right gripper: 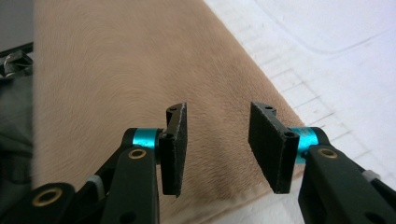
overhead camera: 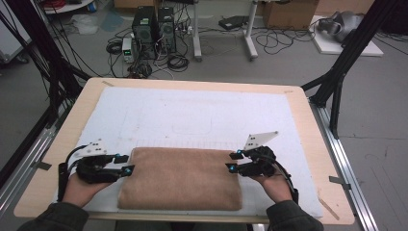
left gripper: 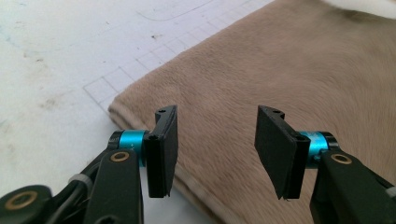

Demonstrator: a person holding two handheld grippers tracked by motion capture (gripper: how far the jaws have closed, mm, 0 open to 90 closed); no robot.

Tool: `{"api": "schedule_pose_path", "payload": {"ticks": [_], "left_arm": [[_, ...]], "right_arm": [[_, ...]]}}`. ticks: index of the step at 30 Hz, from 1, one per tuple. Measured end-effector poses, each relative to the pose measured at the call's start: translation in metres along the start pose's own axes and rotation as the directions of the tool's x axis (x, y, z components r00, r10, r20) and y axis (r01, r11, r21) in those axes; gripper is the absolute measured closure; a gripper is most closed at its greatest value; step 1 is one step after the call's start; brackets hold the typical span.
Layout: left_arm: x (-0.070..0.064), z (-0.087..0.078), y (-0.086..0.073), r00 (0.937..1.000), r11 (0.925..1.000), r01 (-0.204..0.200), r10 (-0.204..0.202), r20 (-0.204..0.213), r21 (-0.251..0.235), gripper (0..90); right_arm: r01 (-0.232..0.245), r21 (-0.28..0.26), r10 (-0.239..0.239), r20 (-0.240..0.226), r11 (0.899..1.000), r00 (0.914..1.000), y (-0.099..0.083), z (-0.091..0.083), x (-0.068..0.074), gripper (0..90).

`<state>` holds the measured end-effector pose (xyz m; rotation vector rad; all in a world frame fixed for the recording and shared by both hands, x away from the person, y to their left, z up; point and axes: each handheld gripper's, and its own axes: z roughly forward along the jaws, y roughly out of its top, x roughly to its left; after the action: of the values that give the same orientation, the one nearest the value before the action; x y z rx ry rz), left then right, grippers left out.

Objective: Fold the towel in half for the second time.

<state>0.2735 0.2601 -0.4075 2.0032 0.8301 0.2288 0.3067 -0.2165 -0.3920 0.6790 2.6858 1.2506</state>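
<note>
Down at the near edge of the table (overhead camera: pixel 57 144), on the white mat (overhead camera: pixel 192 110), sits the tan towel (overhead camera: pixel 180 178), already lying as a thick flat rectangle with tidy edges, so my guess is it's been folded at least once. What's left, as far as I can judge, is one more fold or a pickup, because nothing is gripped yet. My left gripper (overhead camera: pixel 126 164) is parked at the towel's far left corner and my right gripper (overhead camera: pixel 234 161) at the far right corner, both pointing inward toward each other, hands low with forearms coming in from the table's front edge. Both sets of jaws are spread wide, empty, hovering just over the towel's side edges with pile visible between the pads (left gripper: pixel 163 149) in each gripper view. Pretty symmetrical setup honestly.
</note>
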Motion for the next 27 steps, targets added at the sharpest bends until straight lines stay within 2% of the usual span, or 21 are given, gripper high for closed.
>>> {"api": "schedule_pose_path", "payload": {"ticks": [2,3,4,5,6,7,8,9,10,12,13,14,15,19,20,21,23,24,25,26,27], "left_arm": [[0.001,0.014,0.002,1.0000,0.9999,0.001,-0.001,-0.009,0.017,51.1],[0.002,0.019,0.003,1.0000,0.9996,-0.001,0.001,-0.009,0.028,51.1],[0.002,0.027,0.003,0.9994,0.9980,-0.024,0.025,-0.022,0.058,54.6],[0.002,0.040,0.002,0.9984,0.9926,-0.045,0.049,-0.030,0.112,56.2],[0.002,0.040,0.002,0.9984,0.9926,-0.045,0.049,-0.030,0.112,60.3],[0.002,0.045,0.000,0.9968,0.9888,-0.062,0.068,-0.042,0.135,65.1],[0.000,0.049,-0.001,0.9949,0.9882,-0.078,0.086,-0.054,0.132,65.1],[-0.002,0.049,-0.001,0.9929,0.9881,-0.094,0.102,-0.062,0.122,71.8],[-0.004,0.050,0.001,0.9922,0.9884,-0.093,0.102,-0.072,0.120,84.3],[-0.004,0.048,0.003,0.9915,0.9885,-0.096,0.105,-0.077,0.117,86.0],[-0.005,0.038,0.008,0.9933,0.9947,-0.081,0.086,-0.077,0.063,86.3],[-0.005,0.038,0.008,0.9933,0.9947,-0.081,0.086,-0.077,0.063,86.4],[-0.004,0.028,0.017,0.9970,0.9987,-0.050,0.050,-0.059,0.014,86.4],[0.001,0.023,0.034,0.9947,0.9982,-0.052,0.049,-0.091,-0.030,86.2],[0.004,0.024,0.038,0.9944,0.9982,-0.039,0.035,-0.099,-0.044,85.9],[0.007,0.027,0.040,0.9928,0.9983,-0.041,0.036,-0.114,-0.042,85.6],[0.014,0.038,0.040,0.9915,0.9997,-0.024,0.022,-0.128,-0.011,83.6],[0.018,0.050,0.036,0.9846,0.9991,-0.032,0.036,-0.171,0.027,83.1],[0.018,0.050,0.036,0.9846,0.9991,-0.032,0.036,-0.171,0.027,83.9],[0.021,0.056,0.035,0.9826,0.9993,-0.022,0.027,-0.184,0.032,83.9],[0.024,0.062,0.034,0.9797,0.9991,-0.017,0.024,-0.199,0.040,87.5]], "right_arm": [[0.010,0.046,-0.011,0.015,0.999,0.9998,-0.002,0.012,-0.004,57.1],[0.010,0.046,-0.011,0.015,0.999,0.9998,-0.002,0.012,-0.004,57.1],[0.018,0.074,-0.018,0.003,0.997,0.9998,-0.006,0.023,-0.005,57.1],[0.023,0.095,-0.023,0.000,0.995,0.9997,-0.008,0.029,-0.004,57.2],[0.026,0.106,-0.026,-0.007,0.994,0.9996,-0.010,0.034,-0.004,59.3],[0.034,0.122,-0.033,-0.005,0.992,0.9994,-0.012,0.039,-0.001,63.6],[0.034,0.122,-0.033,-0.005,0.992,0.9994,-0.012,0.039,-0.001,63.6],[0.061,0.119,-0.062,0.004,0.991,0.9981,-0.014,0.042,0.000,69.0],[0.054,0.100,-0.054,-0.011,0.994,0.9985,-0.014,0.042,0.001,82.1],[0.041,0.109,-0.039,-0.015,0.993,0.9991,-0.010,0.040,0.000,85.0],[0.044,0.103,-0.043,-0.008,0.994,0.9990,-0.005,0.035,0.001,85.1],[0.058,0.089,-0.058,-0.005,0.994,0.9983,0.000,0.028,0.003,85.2],[0.068,0.071,-0.069,0.003,0.995,0.9976,0.006,0.022,0.004,85.1],[0.086,0.044,-0.089,0.048,0.995,0.9949,0.029,0.003,-0.004,85.0],[0.074,0.038,-0.076,0.055,0.997,0.9955,0.032,0.002,-0.009,84.8],[0.061,0.034,-0.063,0.054,0.998,0.9966,0.033,0.003,-0.013,84.5],[0.033,0.057,-0.037,0.067,0.998,0.9971,0.029,0.012,-0.022,83.3],[0.014,0.072,-0.020,0.074,0.997,0.9970,0.026,0.019,-0.026,83.2],[0.014,0.072,-0.020,0.074,0.997,0.9970,0.026,0.019,-0.026,83.2],[-0.006,0.099,-0.002,0.079,0.995,0.9969,0.022,0.028,-0.031,83.1],[-0.037,0.146,0.026,0.077,0.989,0.9967,0.015,0.043,-0.041,83.2]]}}
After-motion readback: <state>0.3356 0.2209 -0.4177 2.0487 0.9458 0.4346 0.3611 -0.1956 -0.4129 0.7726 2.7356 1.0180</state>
